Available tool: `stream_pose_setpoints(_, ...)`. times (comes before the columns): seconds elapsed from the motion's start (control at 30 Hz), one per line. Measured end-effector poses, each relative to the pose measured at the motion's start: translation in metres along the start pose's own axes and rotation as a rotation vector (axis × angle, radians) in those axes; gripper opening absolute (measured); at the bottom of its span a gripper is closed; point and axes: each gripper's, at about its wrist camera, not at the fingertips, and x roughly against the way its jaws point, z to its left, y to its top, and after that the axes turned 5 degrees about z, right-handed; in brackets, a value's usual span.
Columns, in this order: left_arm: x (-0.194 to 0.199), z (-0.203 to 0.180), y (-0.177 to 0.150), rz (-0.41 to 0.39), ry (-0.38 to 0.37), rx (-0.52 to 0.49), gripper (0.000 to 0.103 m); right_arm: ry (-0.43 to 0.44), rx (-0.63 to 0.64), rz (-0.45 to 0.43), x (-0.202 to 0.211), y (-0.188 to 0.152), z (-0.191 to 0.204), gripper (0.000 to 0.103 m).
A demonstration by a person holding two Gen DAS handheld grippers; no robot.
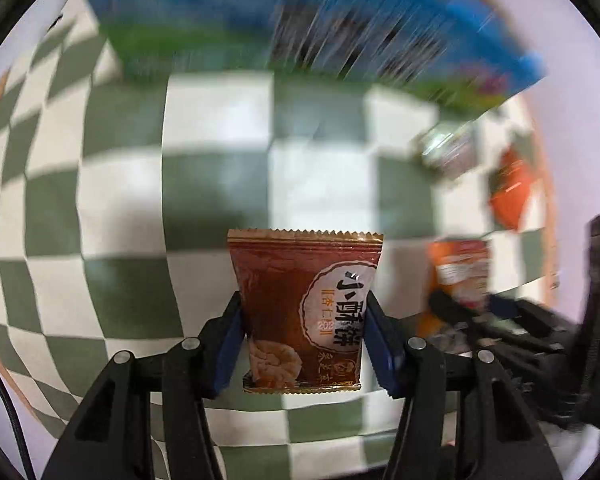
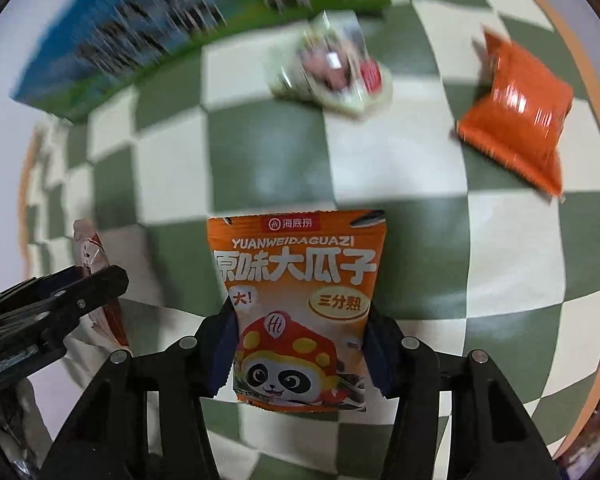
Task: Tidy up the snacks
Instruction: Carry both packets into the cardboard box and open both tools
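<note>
Left gripper [image 1: 302, 332], held above the checkered cloth [image 1: 120, 184], pinches a brown pastry packet [image 1: 300, 312] upright between its jaws. Right gripper [image 2: 300, 346], likewise raised, clamps an orange sunflower-seed packet [image 2: 298, 280]. Blurred blue-green box [image 2: 112, 48] lies at the cloth's far edge.

Beyond the fingertips in the left wrist view, the blue-and-green box [image 1: 300, 28] is smeared by blur, its print unreadable and its top cut off by the frame edge. To the right of the fingers, a silvery packet [image 1: 448, 148] is too blurred to identify. In the right wrist view, the pale packet [image 2: 332, 68] ahead of the fingers is equally streaked, and its label cannot be read.
</note>
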Motion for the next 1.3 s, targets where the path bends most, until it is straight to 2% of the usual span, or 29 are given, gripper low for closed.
stream_pose_setpoints(0.1,0.054,-0.013,0.019,-0.09,-0.067,-0.016,0.053,0.09,0.011,-0.067,0.049,0.015,0.012,0.057)
stream_pose_setpoints(0.13,0.074,-0.005,0.044,-0.107,-0.077,-0.023,0.053,0.116,0.016,-0.09,0.064,0.019,0.016,0.057)
stream_pose_setpoints(0.17,0.097,-0.004,0.053,-0.136,-0.099,-0.028,0.053,0.139,0.022,-0.116,0.079,0.023,0.021,0.057)
stream_pose_setpoints(0.23,0.128,0.006,0.087,-0.177,-0.129,-0.038,0.053,0.18,0.046,-0.168,0.118,0.057,0.041,0.057)
stream_pose_setpoints(0.33,0.151,0.008,0.129,-0.234,-0.069,-0.074,0.053,0.185,0.087,-0.244,0.153,0.103,0.063,0.057)
stream_pose_setpoints(0.43,0.155,0.009,0.172,-0.249,0.025,-0.081,0.053,0.111,0.128,-0.301,0.158,0.158,0.094,0.057)
stream_pose_setpoints(0.53,0.14,0.026,0.213,-0.202,0.105,-0.061,0.053,0.038,0.129,-0.299,0.154,0.21,0.095,0.057)
stream_pose_setpoints(0.63,0.121,0.047,0.246,-0.146,0.145,-0.018,0.054,-0.02,0.11,-0.272,0.144,0.256,0.091,0.057)
stream_pose_setpoints(0.8,0.091,0.081,0.289,-0.076,0.153,0.058,0.054,-0.076,0.084,-0.227,0.115,0.306,0.081,0.057)
stream_pose_setpoints(0.9,0.077,0.091,0.3,-0.047,0.166,0.074,0.054,-0.107,0.085,-0.215,0.094,0.323,0.08,0.057)
stream_pose_setpoints(0.97,0.067,0.098,0.307,-0.03,0.189,0.097,0.058,-0.112,0.083,-0.212,0.087,0.33,0.08,0.059)
stream_pose_setpoints(1.0,0.065,0.098,0.309,-0.031,0.193,0.089,0.061,-0.127,0.07,-0.196,0.082,0.336,0.079,0.069)
stream_pose_setpoints(1.03,0.063,0.098,0.311,-0.031,0.186,0.078,0.067,-0.146,0.059,-0.173,0.076,0.341,0.077,0.091)
stream_pose_setpoints(1.07,0.06,0.098,0.313,-0.029,0.174,0.078,0.071,-0.154,0.051,-0.159,0.071,0.345,0.076,0.098)
stream_pose_setpoints(1.13,0.057,0.096,0.314,-0.02,0.145,0.08,0.088,-0.147,0.044,-0.149,0.062,0.349,0.072,0.099)
stream_pose_setpoints(1.3,0.051,0.081,0.313,-0.031,0.189,0.051,0.09,-0.175,0.057,-0.141,0.054,0.343,0.072,0.099)
